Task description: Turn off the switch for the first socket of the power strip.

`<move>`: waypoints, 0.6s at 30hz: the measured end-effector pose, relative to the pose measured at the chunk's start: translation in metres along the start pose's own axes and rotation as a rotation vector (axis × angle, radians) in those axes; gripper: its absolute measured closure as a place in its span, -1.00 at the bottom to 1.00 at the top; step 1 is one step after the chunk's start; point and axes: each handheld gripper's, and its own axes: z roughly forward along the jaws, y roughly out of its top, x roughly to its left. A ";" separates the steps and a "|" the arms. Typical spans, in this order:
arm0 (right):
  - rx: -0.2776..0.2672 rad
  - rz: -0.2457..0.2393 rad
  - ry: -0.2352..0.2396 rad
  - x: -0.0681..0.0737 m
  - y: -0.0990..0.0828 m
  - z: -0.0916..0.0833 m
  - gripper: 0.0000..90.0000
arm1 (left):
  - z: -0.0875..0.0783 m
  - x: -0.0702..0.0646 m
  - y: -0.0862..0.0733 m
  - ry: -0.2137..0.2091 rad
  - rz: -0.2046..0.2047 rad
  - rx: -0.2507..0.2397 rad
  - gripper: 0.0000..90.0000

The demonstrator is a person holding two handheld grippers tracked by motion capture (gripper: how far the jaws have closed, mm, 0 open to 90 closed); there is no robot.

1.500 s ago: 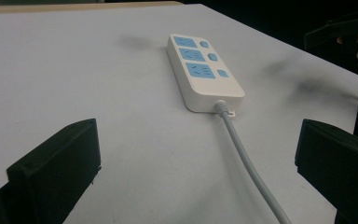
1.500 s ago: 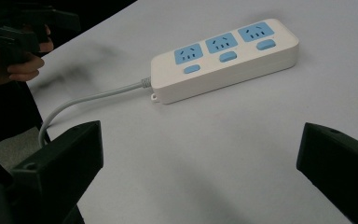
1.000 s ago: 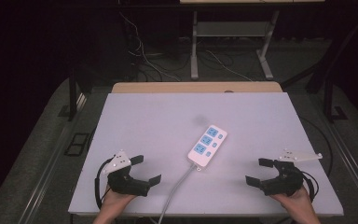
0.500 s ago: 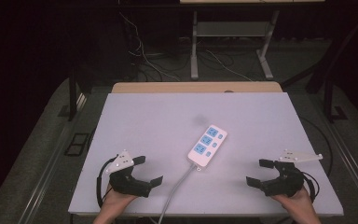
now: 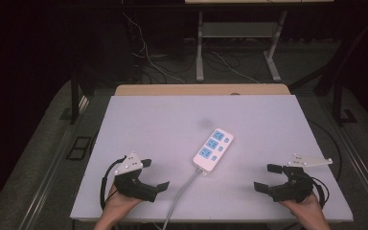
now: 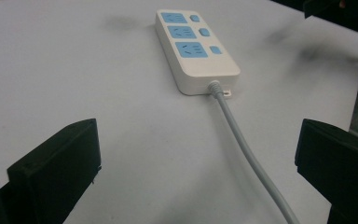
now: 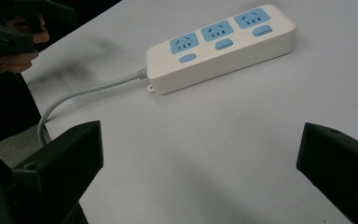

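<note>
A white power strip (image 5: pixel 213 148) with three blue sockets and three blue switches lies slanted in the middle of the white table top (image 5: pixel 148 120). Its grey cord (image 5: pixel 179 196) runs off the front edge. My left gripper (image 5: pixel 155 174) rests near the front left, open, with nothing between its jaws. My right gripper (image 5: pixel 264 177) rests near the front right, also open and empty. The left gripper view looks between my left gripper's (image 6: pixel 196 149) jaws at the strip (image 6: pixel 196 46) and cord (image 6: pixel 247 149). In the right gripper view, the strip (image 7: pixel 223 39) lies ahead of my right gripper (image 7: pixel 200 149).
A wooden table edge (image 5: pixel 201 89) shows behind the white top. Beyond it are metal desk legs (image 5: pixel 200 48) and loose floor cables (image 5: pixel 148 57). The other hand's gripper (image 7: pixel 14 23) appears at the upper left of the right gripper view.
</note>
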 end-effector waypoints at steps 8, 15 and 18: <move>-0.001 0.005 -0.002 -0.001 0.000 -0.001 -0.99 | 0.004 -0.001 0.012 -0.030 0.020 0.035 -1.00; -0.006 0.004 -0.003 -0.001 0.000 -0.002 -0.99 | 0.008 -0.002 0.026 -0.055 0.035 0.060 -1.00; -0.006 0.003 -0.002 -0.001 0.000 -0.002 -0.99 | 0.009 -0.001 0.032 -0.063 0.045 0.077 -1.00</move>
